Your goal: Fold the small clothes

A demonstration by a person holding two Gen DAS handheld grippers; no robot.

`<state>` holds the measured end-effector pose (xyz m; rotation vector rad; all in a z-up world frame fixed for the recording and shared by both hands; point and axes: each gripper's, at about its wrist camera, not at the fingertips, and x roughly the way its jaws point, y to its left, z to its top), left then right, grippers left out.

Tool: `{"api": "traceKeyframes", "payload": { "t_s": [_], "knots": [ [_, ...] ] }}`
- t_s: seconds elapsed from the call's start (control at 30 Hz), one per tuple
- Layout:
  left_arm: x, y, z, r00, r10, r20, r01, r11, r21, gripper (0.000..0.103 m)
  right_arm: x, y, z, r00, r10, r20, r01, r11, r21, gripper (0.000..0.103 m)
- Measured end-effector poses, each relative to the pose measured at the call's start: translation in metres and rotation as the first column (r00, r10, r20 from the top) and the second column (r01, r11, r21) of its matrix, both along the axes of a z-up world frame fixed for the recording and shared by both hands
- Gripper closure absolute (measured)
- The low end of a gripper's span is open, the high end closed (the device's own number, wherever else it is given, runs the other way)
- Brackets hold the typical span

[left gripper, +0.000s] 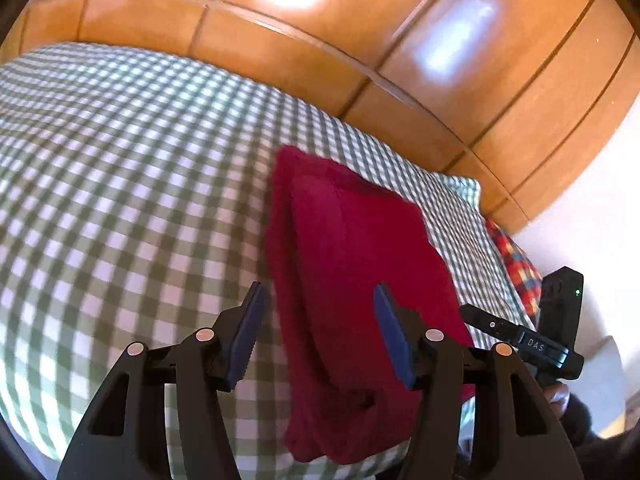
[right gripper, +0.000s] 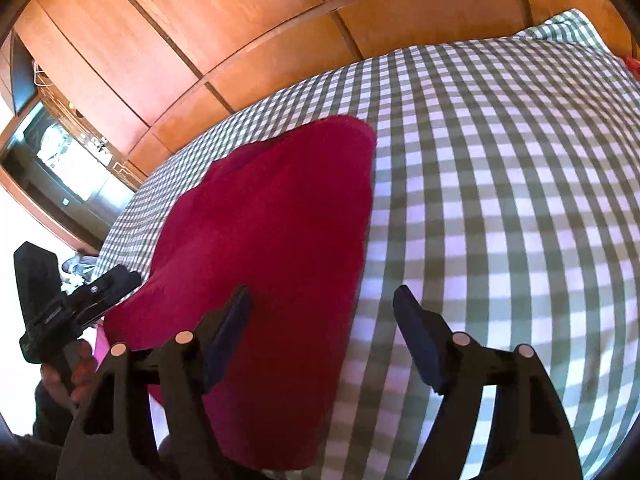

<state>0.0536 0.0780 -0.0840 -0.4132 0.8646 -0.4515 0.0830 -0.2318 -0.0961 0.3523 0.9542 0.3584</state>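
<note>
Overhead, two wrist cameras look down on a bed with a green-and-white checked cover [left gripper: 120, 168], and on it lies a folded red garment [left gripper: 352, 272], thick and fuzzy like fleece or knit. No box, basket or other container shows in either view. The garment is an elongated bundle: its long axis runs from the near edge of the bed toward the wooden wardrobe panels [left gripper: 360, 32] behind, with a layered fold visible along one long side. In the left view, the left gripper [left gripper: 320, 328] hangs above the garment's near end, jaws parted, nothing between the blue pads. In the right view, the right gripper [right gripper: 320, 320] hovers over the garment's right edge [right gripper: 280, 216], jaws wide apart and empty. A multicoloured plaid cloth [left gripper: 516, 264] peeks out at the bed's far right.
</note>
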Motion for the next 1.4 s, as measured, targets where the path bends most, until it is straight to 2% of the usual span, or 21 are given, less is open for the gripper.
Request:
{"api": "traceKeyframes", "payload": {
  "t_s": [0.03, 0.07, 0.1, 0.2, 0.27, 0.33, 0.4, 0.47, 0.53, 0.57, 0.6, 0.67, 0.7, 0.83, 0.9, 1.03, 1.13, 1.23, 1.33, 1.37, 1.4],
  "knots": [
    [0.002, -0.001, -0.002, 1.000, -0.012, -0.012, 0.012, 1.000, -0.004, 0.047, 0.001, 0.003, -0.001, 1.000, 0.005, -0.001, -0.005, 1.000, 0.005, 0.029],
    [0.005, -0.005, -0.005, 0.999, -0.033, -0.028, 0.033, 0.999, -0.016, 0.059, 0.000, 0.004, -0.001, 1.000, 0.005, -0.001, -0.005, 1.000, 0.005, 0.029],
    [0.005, -0.009, -0.007, 0.998, -0.054, -0.032, 0.053, 0.998, -0.017, 0.083, -0.001, 0.005, -0.002, 1.000, 0.005, -0.002, -0.005, 1.000, 0.004, 0.029],
    [-0.002, -0.018, -0.003, 0.999, -0.043, 0.031, 0.040, 0.994, 0.102, 0.103, -0.002, 0.004, -0.003, 1.000, -0.001, -0.005, 0.001, 1.000, 0.007, 0.027],
    [-0.002, -0.016, -0.009, 1.000, -0.015, 0.026, 0.011, 0.987, 0.163, 0.103, -0.004, 0.004, -0.005, 1.000, 0.001, -0.006, -0.001, 1.000, 0.007, 0.024],
    [0.001, -0.010, -0.024, 0.999, 0.022, -0.025, -0.016, 0.977, 0.213, 0.103, -0.006, 0.004, -0.007, 1.000, -0.006, -0.010, 0.006, 1.000, 0.008, 0.020],
    [0.001, -0.004, -0.033, 0.997, 0.035, -0.065, -0.022, 0.981, 0.191, 0.103, -0.006, 0.002, -0.010, 1.000, -0.017, -0.021, 0.017, 0.999, 0.027, 0.019],
    [0.000, 0.008, -0.034, 0.995, 0.055, -0.083, -0.046, 0.994, 0.099, 0.102, -0.004, -0.003, -0.011, 0.999, -0.023, -0.033, 0.025, 0.998, 0.053, 0.017],
    [0.004, 0.022, -0.030, 0.992, 0.080, -0.097, -0.081, 0.997, -0.009, 0.075, -0.003, -0.007, -0.012, 0.999, -0.032, -0.043, 0.035, 0.996, 0.079, 0.016],
    [0.004, 0.028, -0.028, 0.991, 0.091, -0.099, -0.097, 0.994, -0.049, 0.049, -0.003, -0.009, -0.012, 0.998, -0.034, -0.047, 0.038, 0.995, 0.087, 0.016],
    [0.005, 0.033, -0.025, 0.991, 0.096, -0.097, -0.106, 0.989, -0.100, 0.041, -0.003, -0.010, -0.012, 0.998, -0.037, -0.050, 0.041, 0.995, 0.095, 0.015],
    [0.012, 0.034, -0.018, 0.993, 0.068, -0.097, -0.085, 0.980, -0.181, 0.036, -0.003, -0.015, -0.013, 0.997, -0.037, -0.061, 0.045, 0.990, 0.131, 0.014],
    [0.017, 0.032, -0.015, 0.994, 0.057, -0.095, -0.074, 0.979, -0.189, 0.028, -0.003, -0.018, -0.013, 0.997, -0.036, -0.065, 0.046, 0.987, 0.152, 0.014],
    [0.040, 0.002, -0.017, 0.992, -0.053, -0.116, 0.033, 0.985, -0.167, 0.018, -0.001, -0.030, -0.015, 0.997, -0.006, -0.081, 0.028, 0.964, 0.265, 0.011],
    [0.049, -0.007, -0.028, 0.984, -0.071, -0.163, 0.045, 0.986, -0.158, 0.017, 0.001, -0.037, -0.017, 0.995, 0.019, -0.102, 0.013, 0.952, 0.307, 0.010],
    [0.058, -0.009, -0.054, 0.961, -0.111, -0.251, 0.050, 0.969, -0.240, 0.017, 0.006, -0.044, -0.028, 0.991, 0.040, -0.131, 0.007, 0.942, 0.336, 0.010],
    [0.055, -0.007, -0.060, 0.965, -0.139, -0.224, 0.079, 0.962, -0.260, 0.018, 0.016, -0.041, -0.035, 0.988, 0.074, -0.135, -0.023, 0.938, 0.346, 0.010],
    [0.056, -0.007, -0.061, 0.971, -0.166, -0.171, 0.125, 0.966, -0.228, 0.021, 0.024, -0.034, -0.040, 0.987, 0.097, -0.126, -0.049, 0.940, 0.337, 0.010],
    [0.053, -0.015, -0.059, 0.972, -0.200, -0.120, 0.175, 0.966, -0.191, 0.034, 0.034, -0.026, -0.042, 0.983, 0.142, -0.114, -0.096, 0.936, 0.337, 0.020],
    [0.054, -0.016, -0.060, 0.967, -0.223, -0.119, 0.192, 0.955, -0.226, 0.051, 0.035, -0.022, -0.042, 0.982, 0.149, -0.116, -0.104, 0.939, 0.327, 0.025],
    [0.054, -0.021, -0.061, 0.968, -0.221, -0.122, 0.188, 0.953, -0.239, 0.055, 0.035, -0.020, -0.043, 0.982, 0.152, -0.113, -0.109, 0.942, 0.317, 0.033]
  ]
}}
